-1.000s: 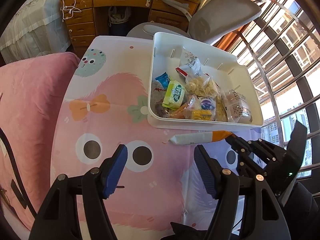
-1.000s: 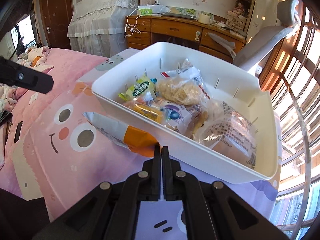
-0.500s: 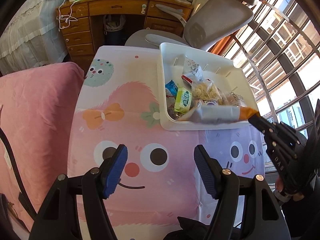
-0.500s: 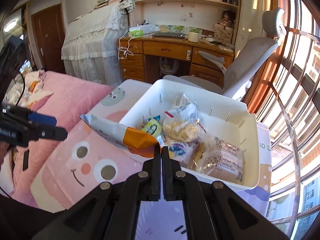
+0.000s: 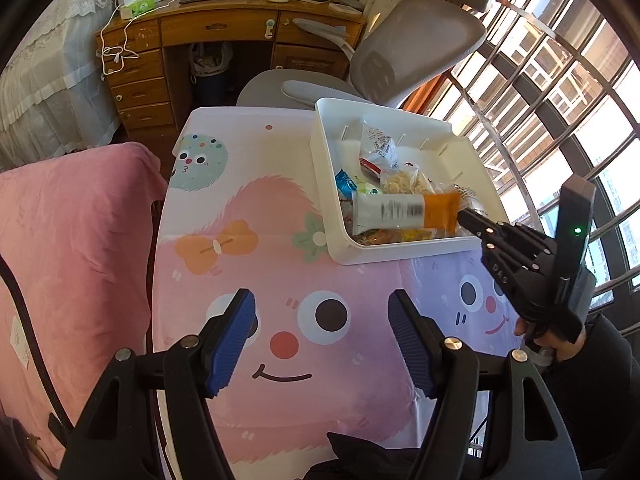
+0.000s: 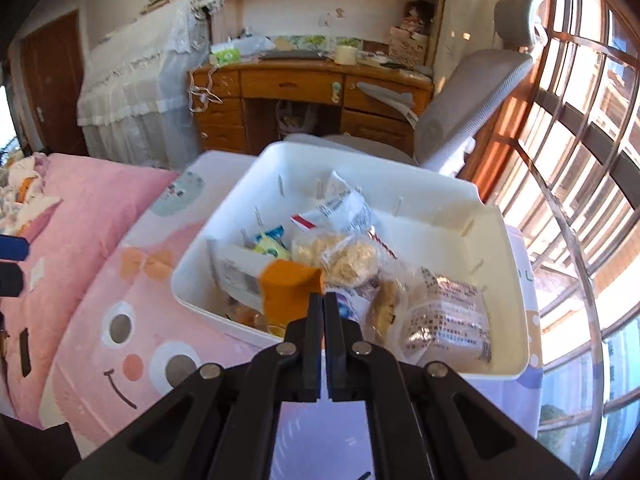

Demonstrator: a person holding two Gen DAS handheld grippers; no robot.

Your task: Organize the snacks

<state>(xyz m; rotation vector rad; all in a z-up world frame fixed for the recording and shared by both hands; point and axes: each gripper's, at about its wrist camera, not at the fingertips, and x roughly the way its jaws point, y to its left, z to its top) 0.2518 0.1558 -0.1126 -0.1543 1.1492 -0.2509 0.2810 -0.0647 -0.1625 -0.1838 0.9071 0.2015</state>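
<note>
A white bin (image 5: 332, 208) (image 6: 192, 276) full of snack packets stands at the table's far right. My right gripper (image 6: 323, 298) (image 5: 464, 214) is shut on the orange end of a white-and-orange snack packet (image 5: 400, 212) (image 6: 276, 284) and holds it in the air over the bin's near part. My left gripper (image 5: 320, 336) is open and empty, above the pink cartoon tablecloth (image 5: 248, 240), well short of the bin.
A grey office chair (image 5: 400, 56) and a wooden desk (image 5: 208, 36) stand beyond the table. A pink bed (image 5: 72, 232) lies along the left. Barred windows (image 5: 568, 92) run along the right.
My right gripper has lifted the white-and-orange packet off the tablecloth in front of the bin and carried it over the bin. My left gripper has drawn back and stayed open.
</note>
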